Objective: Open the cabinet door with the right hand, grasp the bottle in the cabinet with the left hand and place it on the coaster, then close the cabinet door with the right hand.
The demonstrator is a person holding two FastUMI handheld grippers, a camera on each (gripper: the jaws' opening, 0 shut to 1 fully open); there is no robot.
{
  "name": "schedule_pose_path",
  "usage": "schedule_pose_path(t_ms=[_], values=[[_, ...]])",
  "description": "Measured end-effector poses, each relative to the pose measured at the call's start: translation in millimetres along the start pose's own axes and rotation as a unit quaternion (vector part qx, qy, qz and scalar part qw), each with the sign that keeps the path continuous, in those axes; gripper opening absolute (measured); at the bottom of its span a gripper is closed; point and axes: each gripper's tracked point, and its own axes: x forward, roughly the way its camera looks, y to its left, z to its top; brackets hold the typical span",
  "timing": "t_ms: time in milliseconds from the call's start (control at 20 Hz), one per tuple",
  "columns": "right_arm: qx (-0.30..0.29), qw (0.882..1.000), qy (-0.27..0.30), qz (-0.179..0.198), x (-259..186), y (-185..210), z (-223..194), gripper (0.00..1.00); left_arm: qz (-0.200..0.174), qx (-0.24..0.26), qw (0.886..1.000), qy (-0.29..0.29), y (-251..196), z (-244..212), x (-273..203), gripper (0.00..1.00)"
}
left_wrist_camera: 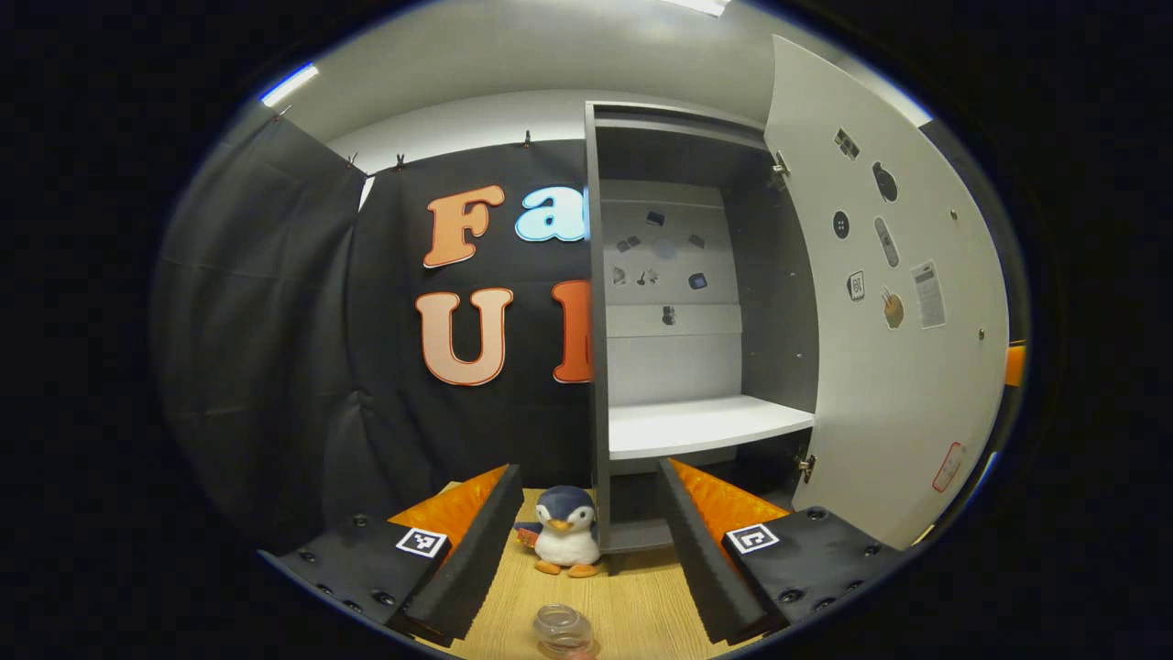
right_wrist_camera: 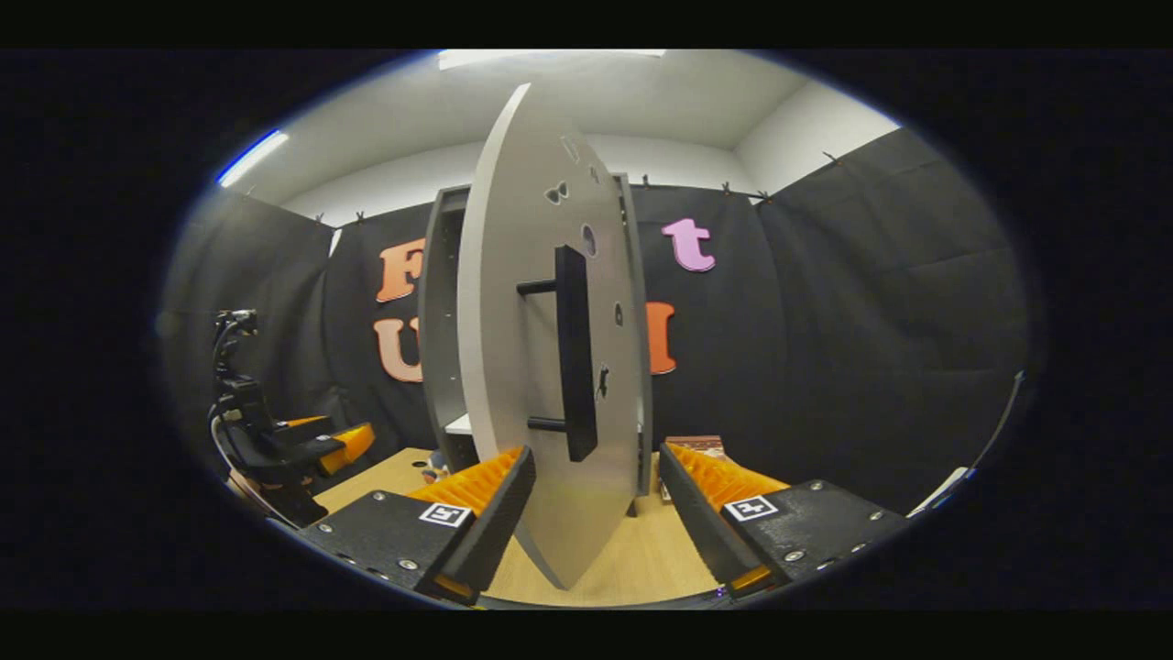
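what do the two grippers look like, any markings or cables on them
Both the left gripper and the right gripper have two long wedge-shaped fingers on flat dark blocks fixed with round screws. Each block carries a small square black-and-white tag. In the right gripper view, the left gripper appears farther off, a dark body with cables looping above it.

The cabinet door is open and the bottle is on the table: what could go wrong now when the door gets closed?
1. The right claw is open with the door edge between its fingers, not on the handle; pushing may slip.
2. The left claw hangs open near the cabinet opening; a swinging door could hit it.
3. The bottle lies close below the left claw, so it might be knocked. The coaster's position is unclear.
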Motion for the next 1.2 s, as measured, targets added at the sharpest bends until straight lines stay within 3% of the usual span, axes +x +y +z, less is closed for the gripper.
schedule_pose_path(t_ms=[50,100,200,250,300,350,400,450,500,750,850,950,1100,1200], values=[[0.001,1.0,-0.002,0.008,8,11,2,0.92,0.001,-0.001,1.0,-0.002,5,1,5,0.95],[0.003,1.0,-0.005,0.016,17,20,4,0.77,0.002,0.001,1.0,-0.003,10,1,10,0.95],[0.007,0.999,-0.001,0.036,32,40,2,0.7,0.005,0.011,1.0,-0.005,25,2,19,0.95],[0.014,0.999,0.0,0.046,39,50,1,0.69,0.008,0.015,1.0,-0.007,31,2,25,0.95],[0.018,0.998,0.002,0.06,45,60,-1,0.75,0.01,0.018,1.0,-0.01,38,2,30,0.95],[0.024,0.997,0.003,0.073,53,71,-2,0.64,0.012,0.02,1.0,-0.011,42,3,35,0.95],[0.032,0.996,0.001,0.086,60,81,1,0.68,0.013,0.02,1.0,-0.011,48,2,41,0.94],[0.04,0.994,-0.004,0.097,66,89,5,0.66,0.013,0.02,1.0,-0.012,52,2,47,0.95],[0.043,0.994,-0.006,0.105,69,96,7,0.54,0.014,0.019,1.0,-0.013,56,0,52,0.94],[0.018,0.99,-0.003,0.138,100,134,8,0.54,0.019,0.016,1.0,-0.007,78,-11,67,0.95],[0.004,0.991,-0.001,0.133,111,142,12,0.38,0.02,0.011,1.0,0.0,87,-19,73,0.95],[-0.003,0.992,0.001,0.126,121,148,13,0.41,0.019,0.005,1.0,0.009,94,-29,78,0.95],[0.001,0.993,0.004,0.115,132,155,9,0.32,0.011,-0.002,1.0,0.021,104,-44,91,0.95],[0.002,0.995,0.006,0.098,141,159,6,0.32,0.0,-0.003,1.0,0.025,110,-50,99,0.95]])
